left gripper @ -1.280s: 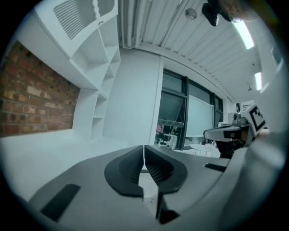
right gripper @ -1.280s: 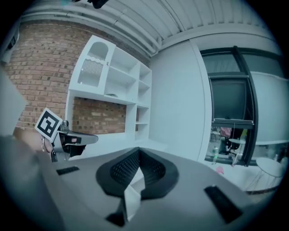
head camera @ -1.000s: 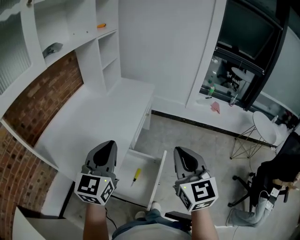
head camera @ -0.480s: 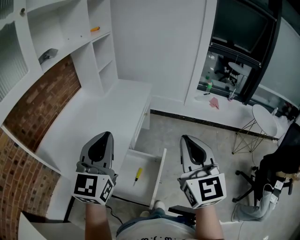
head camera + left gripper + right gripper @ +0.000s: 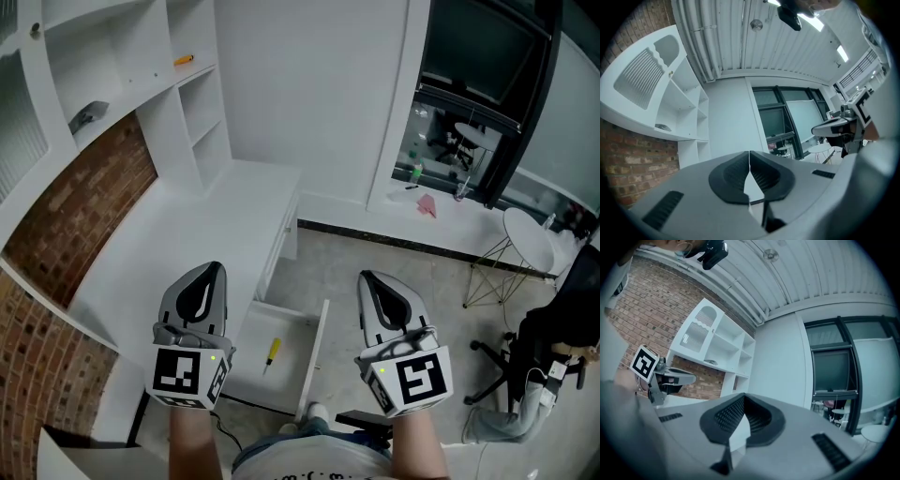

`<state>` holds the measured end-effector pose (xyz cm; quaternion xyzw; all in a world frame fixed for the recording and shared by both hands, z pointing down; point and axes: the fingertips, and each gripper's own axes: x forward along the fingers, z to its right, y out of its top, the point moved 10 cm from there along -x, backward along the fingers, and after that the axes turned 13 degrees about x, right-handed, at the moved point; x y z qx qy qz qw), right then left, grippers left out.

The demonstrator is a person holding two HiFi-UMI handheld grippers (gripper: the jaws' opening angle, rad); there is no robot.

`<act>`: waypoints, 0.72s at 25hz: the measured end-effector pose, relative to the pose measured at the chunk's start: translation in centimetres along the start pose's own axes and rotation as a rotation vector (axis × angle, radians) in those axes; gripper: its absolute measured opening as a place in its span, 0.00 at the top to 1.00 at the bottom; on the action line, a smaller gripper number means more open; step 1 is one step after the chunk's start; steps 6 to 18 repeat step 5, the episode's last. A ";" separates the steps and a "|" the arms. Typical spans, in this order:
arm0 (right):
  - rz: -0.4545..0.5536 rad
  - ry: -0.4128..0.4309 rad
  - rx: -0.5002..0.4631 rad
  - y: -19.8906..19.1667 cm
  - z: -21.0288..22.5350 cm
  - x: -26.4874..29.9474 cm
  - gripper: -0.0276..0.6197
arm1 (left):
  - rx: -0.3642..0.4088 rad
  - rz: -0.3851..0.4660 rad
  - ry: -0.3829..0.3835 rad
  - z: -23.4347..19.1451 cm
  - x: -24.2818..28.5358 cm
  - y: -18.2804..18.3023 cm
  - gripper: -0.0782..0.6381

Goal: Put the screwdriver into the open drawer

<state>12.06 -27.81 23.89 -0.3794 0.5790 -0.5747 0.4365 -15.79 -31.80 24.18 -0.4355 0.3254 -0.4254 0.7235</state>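
Note:
A screwdriver (image 5: pixel 271 352) with a yellow handle lies inside the open white drawer (image 5: pixel 314 354), which is pulled out from the white desk (image 5: pixel 197 248). Both grippers hover well above it, pointing roughly level and away from me. My left gripper (image 5: pixel 208 272) is over the desk's front edge, left of the drawer. Its jaws are shut with nothing between them, as the left gripper view (image 5: pixel 749 161) shows. My right gripper (image 5: pixel 370 278) hangs right of the drawer over the floor. It is also shut and empty in the right gripper view (image 5: pixel 743 404).
White shelving (image 5: pixel 192 103) rises at the desk's far end, with an orange item (image 5: pixel 184 60) and a grey object (image 5: pixel 84 114) on its shelves. A brick wall (image 5: pixel 70 202) runs along the left. A round white table (image 5: pixel 530 239) and a black chair (image 5: pixel 548 352) stand at the right.
Both grippers have lifted a little and stayed shut. The screwdriver has not moved in the drawer.

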 end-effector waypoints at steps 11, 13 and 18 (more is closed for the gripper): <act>-0.016 -0.004 0.015 -0.1 0.8 0.1 0.94 | 0.002 0.006 -0.005 0.6 0.8 0.5 0.87; -0.016 -0.004 0.015 -0.1 0.8 0.1 0.94 | 0.002 0.006 -0.005 0.6 0.8 0.5 0.87; -0.016 -0.004 0.015 -0.1 0.8 0.1 0.94 | 0.002 0.006 -0.005 0.6 0.8 0.5 0.87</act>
